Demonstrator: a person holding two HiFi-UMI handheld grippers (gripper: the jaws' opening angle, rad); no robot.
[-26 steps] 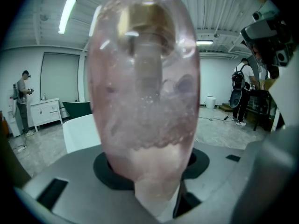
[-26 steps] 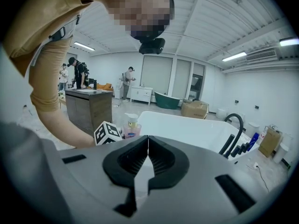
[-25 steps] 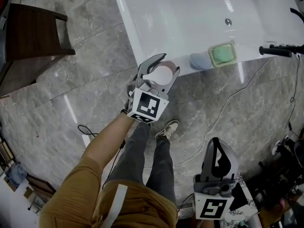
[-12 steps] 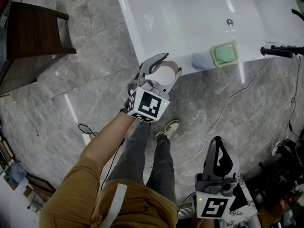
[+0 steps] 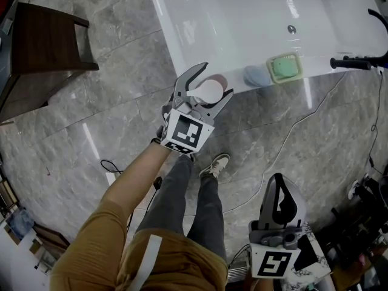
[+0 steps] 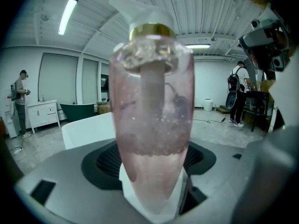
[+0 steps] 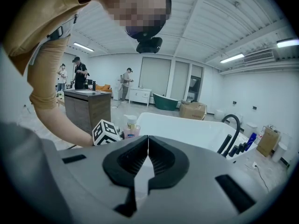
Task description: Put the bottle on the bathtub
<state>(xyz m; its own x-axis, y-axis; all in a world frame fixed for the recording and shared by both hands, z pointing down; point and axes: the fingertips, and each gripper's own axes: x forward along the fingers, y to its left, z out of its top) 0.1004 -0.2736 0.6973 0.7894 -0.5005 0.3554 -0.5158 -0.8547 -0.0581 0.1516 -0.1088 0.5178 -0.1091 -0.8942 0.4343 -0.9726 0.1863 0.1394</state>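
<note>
The clear plastic pump bottle (image 5: 210, 90) (image 6: 152, 125) has a gold ring at its neck and a white pump on top. Pink soap with tiny bubbles fills about the lower half, and a thin tube runs down the middle. It stands upright. The long white shiny bathtub (image 5: 170, 36) fills the head view from 12 to 2 o'clock. The bottle is at the tub's 7 o'clock corner, on the rim there. In the right gripper view the bottle (image 7: 129, 127) shows at 9 o'clock.
</note>
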